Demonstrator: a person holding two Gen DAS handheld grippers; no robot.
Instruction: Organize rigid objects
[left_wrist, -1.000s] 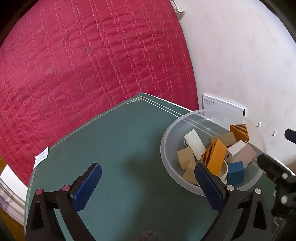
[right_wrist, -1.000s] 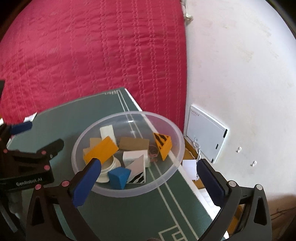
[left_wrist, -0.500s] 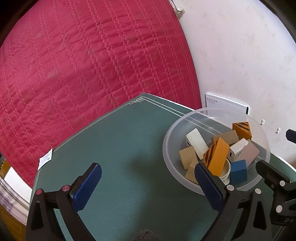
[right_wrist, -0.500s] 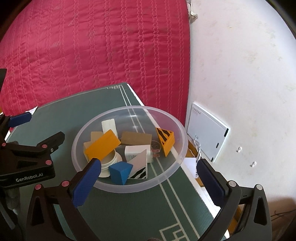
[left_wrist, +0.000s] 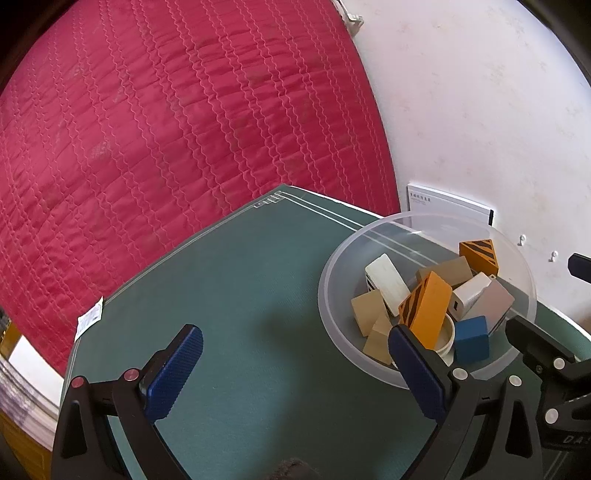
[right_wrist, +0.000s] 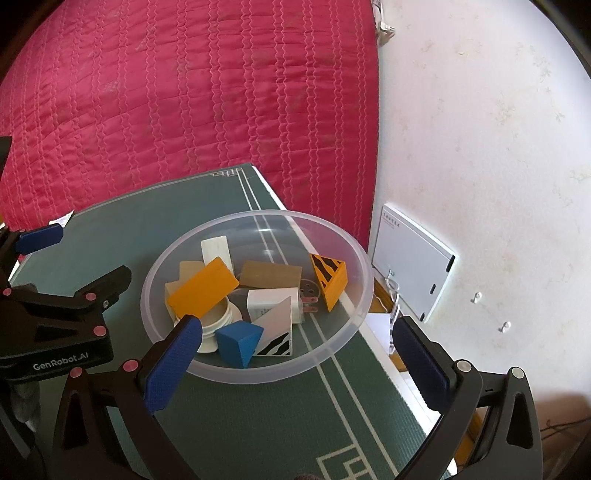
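Observation:
A clear plastic bowl (right_wrist: 177, 339) (left_wrist: 332, 325) stands on the green mat (left_wrist: 240, 295) near its right edge. It holds several blocks: an orange slab (right_wrist: 203, 288), a blue wedge (right_wrist: 238, 341), a striped orange wedge (right_wrist: 330, 277), tan and white pieces, a white charger (right_wrist: 273, 301). My left gripper (left_wrist: 295, 373) is open and empty, left of the bowl, its right finger at the bowl's rim. My right gripper (right_wrist: 299, 365) is open and empty, straddling the bowl's near side. The left gripper also shows in the right wrist view (right_wrist: 55, 306).
A red quilted cover (left_wrist: 166, 129) hangs behind the table. A white wall (right_wrist: 480, 147) is at the right, with a white box (right_wrist: 413, 266) leaning on it below the table edge. A small paper tag (left_wrist: 89, 319) lies at the mat's left edge.
Both grippers have drawn back and risen slightly; the bowl sits a little farther off in both views. Nothing in the bowl has moved.

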